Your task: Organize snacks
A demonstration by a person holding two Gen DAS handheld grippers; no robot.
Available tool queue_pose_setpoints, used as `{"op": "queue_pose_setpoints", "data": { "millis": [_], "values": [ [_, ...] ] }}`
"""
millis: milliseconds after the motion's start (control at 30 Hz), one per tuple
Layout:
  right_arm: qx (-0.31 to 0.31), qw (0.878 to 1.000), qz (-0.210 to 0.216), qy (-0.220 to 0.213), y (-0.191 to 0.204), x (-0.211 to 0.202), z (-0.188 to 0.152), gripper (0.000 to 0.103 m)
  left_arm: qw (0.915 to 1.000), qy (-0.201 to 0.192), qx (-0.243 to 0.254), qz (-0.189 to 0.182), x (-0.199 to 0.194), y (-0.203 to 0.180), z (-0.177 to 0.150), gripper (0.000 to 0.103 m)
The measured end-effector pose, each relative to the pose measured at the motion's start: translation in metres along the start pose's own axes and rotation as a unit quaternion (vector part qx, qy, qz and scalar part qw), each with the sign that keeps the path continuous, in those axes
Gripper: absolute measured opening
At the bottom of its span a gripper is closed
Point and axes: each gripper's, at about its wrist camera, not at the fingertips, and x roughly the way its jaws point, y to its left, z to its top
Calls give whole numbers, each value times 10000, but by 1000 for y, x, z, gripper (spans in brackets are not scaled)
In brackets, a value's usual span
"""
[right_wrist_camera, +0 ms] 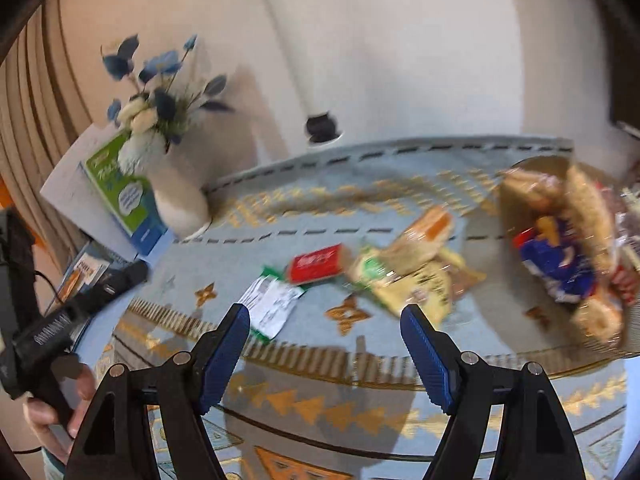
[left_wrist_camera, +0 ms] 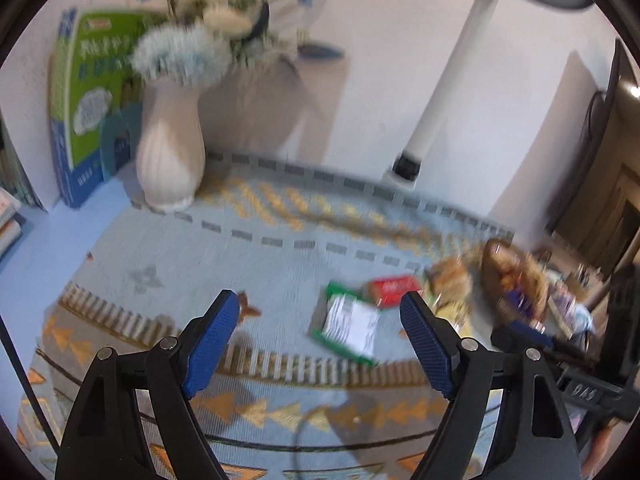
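Loose snacks lie on a patterned blue tablecloth (right_wrist_camera: pixel 320 360): a green-and-white packet (right_wrist_camera: pixel 272 304) (left_wrist_camera: pixel 350 326), a red packet (right_wrist_camera: pixel 316 268) (left_wrist_camera: pixel 390 290), and a heap of yellow and tan bags (right_wrist_camera: pixel 416 276) (left_wrist_camera: pixel 450 284). A brown basket (right_wrist_camera: pixel 520 200) (left_wrist_camera: pixel 494 276) at the right holds several more bags, one of them blue (right_wrist_camera: pixel 560 268). My left gripper (left_wrist_camera: pixel 320 316) hangs open above the cloth, left of the packets. My right gripper (right_wrist_camera: pixel 324 320) is open too, above the cloth in front of the heap, with nothing between its blue pads. Both views are motion-blurred.
A white vase of blue and cream flowers (left_wrist_camera: pixel 170 152) (right_wrist_camera: pixel 176 196) stands at the back left beside a green-and-blue box (left_wrist_camera: pixel 90 108) (right_wrist_camera: pixel 120 188). A white pole (left_wrist_camera: pixel 452 76) rises behind the table. A hand (right_wrist_camera: pixel 52 412) holds the other gripper's handle at the right wrist view's left edge.
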Motion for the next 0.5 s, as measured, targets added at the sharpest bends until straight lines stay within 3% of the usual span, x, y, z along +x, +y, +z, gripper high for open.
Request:
{"op": "queue_pose_setpoints", "data": {
  "millis": [167, 300, 400, 500],
  "values": [
    [-118, 9997, -85, 207, 3, 21, 1, 76, 9974, 582, 245, -347, 32, -6, -13, 81],
    [-346, 9987, -86, 375, -2, 33, 9, 76, 9941, 898, 446, -403, 57, -13, -20, 81],
    [-437, 9964, 330, 649, -8, 50, 20, 76, 9917, 1139, 469, -362, 77, -14, -22, 81],
    [-778, 9926, 381, 847, -7, 65, 33, 76, 9899, 1292, 492, -326, 93, -14, -22, 81]
  ]
}}
